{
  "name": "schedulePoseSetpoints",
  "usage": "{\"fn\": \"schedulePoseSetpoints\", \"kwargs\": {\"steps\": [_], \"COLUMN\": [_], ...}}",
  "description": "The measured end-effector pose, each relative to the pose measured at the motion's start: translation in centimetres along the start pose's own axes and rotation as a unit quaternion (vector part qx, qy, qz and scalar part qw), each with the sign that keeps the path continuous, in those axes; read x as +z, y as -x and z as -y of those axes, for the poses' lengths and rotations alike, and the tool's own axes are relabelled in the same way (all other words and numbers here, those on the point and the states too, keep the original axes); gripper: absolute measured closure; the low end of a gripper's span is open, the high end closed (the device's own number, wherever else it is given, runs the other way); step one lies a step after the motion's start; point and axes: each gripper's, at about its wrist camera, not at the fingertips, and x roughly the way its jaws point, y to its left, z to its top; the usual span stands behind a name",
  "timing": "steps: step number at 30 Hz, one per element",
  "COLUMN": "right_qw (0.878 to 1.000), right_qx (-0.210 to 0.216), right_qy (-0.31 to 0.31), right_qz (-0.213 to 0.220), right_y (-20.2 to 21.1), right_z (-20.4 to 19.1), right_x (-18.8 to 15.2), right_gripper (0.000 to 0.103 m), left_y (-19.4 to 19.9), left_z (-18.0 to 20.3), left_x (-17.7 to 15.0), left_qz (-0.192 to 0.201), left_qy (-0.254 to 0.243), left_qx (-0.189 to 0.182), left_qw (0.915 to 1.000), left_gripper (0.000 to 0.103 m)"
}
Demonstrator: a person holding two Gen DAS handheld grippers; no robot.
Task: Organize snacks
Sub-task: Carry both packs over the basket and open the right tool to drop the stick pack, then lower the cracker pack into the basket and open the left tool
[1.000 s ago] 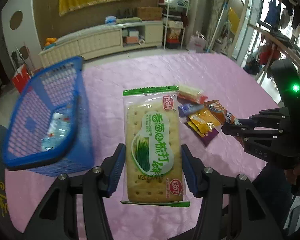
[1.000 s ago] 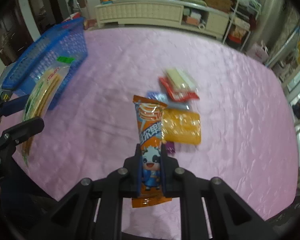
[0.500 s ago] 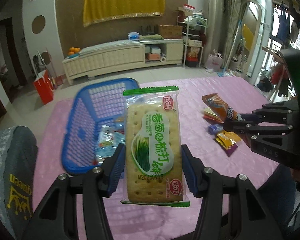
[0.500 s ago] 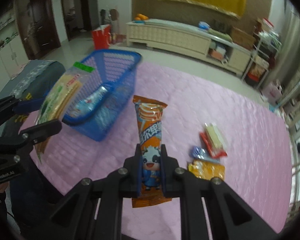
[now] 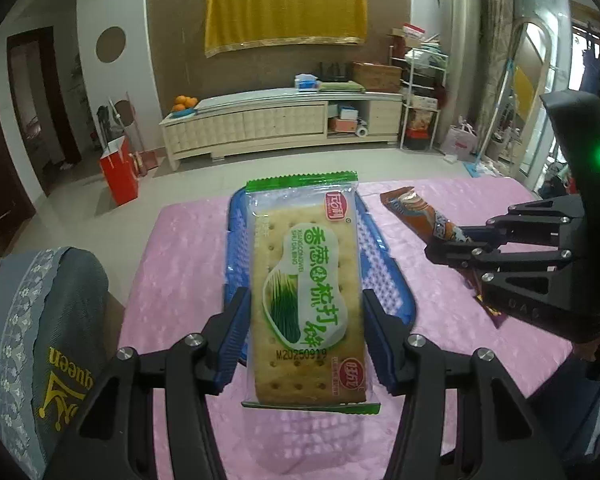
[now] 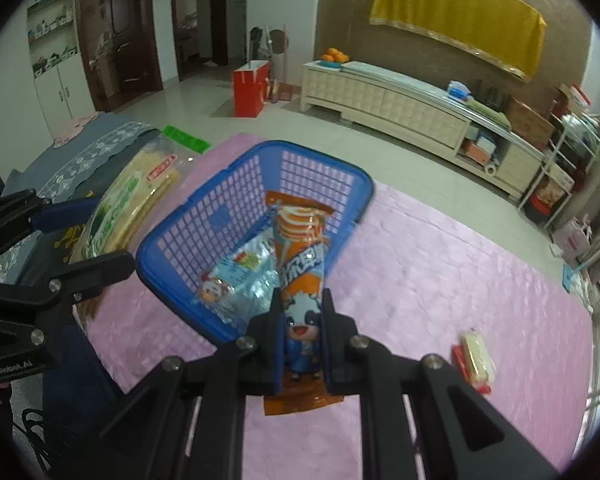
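Blue plastic basket [image 6: 204, 216] is sitting on the pink table cover [image 6: 440, 280] as the left gripper [image 5: 306, 334], gripping a scallion cracker pack [image 5: 306, 280], and the right gripper [image 6: 302, 334], clamping an orange cartoon-cow snack bar [image 6: 300, 256], are hovering both packets above it, evidently for dropping in.

Cracker packet [image 5: 306, 292] reads "M20250919" (Chinese lettering above); grey cloth [image 5: 40, 332] says "queen".

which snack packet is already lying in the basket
The pale blue clear-plastic snack packet, lying on the floor of the blue plastic basket. The green-edged cracker packet and orange cartoon-cow packet are each held in a claw.
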Motion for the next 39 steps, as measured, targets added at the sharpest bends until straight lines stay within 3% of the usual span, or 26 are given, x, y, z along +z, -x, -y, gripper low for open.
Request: {"fn": "schedulePoseSetpoints", "kwargs": {"steps": [15,20,21,23,24,25,28,39], "right_qw": [0.999,0.998,0.998,0.998,0.998,0.998,0.998,0.999], "right_qx": [0.004,-0.022,-0.022,-0.027,-0.028,-0.031,-0.05,-0.038], "right_qy": [0.011,0.014,0.011,0.003,0.004,0.004,0.005,-0.017], "right_qz": [-0.039,-0.053,-0.056,-0.06,-0.062,-0.06,-0.035,-0.031], "right_y": [-7.6,-9.8,-10.0,-10.1,-10.1,-9.9,-9.0,-5.8], "right_z": [-0.5,-0.5,-0.4,-0.1,0.0,0.1,0.4,1.7], "right_x": [4.1,4.6,4.6,4.2,4.2,4.1,3.9,2.9], "right_gripper": [0.085,0.084,0.081,0.062,0.039,0.027,0.025,0.023], "left_y": [-3.7,-4.5,-4.7,-4.9,-5.0,-5.1,-5.2,-4.7], "left_z": [-3.7,-4.2,-4.3,-4.3,-4.3,-4.2,-4.2,-2.6], "left_x": [0.9,1.0,1.0,0.8,0.8,0.8,0.9,2.3], "left_qz": [-0.01,-0.015,-0.017,-0.02,-0.023,-0.025,-0.029,-0.024], "left_qy": [0.044,0.049,0.05,0.05,0.051,0.052,0.056,0.035], "left_qx": [0.001,0.001,0.001,0.002,0.003,0.003,0.002,-0.013], "left_qw": [0.999,0.9987,0.9986,0.9985,0.9984,0.9983,0.998,0.999], "left_gripper": [0.051,0.051,0.051,0.051,0.051,0.051,0.051,0.051]}}
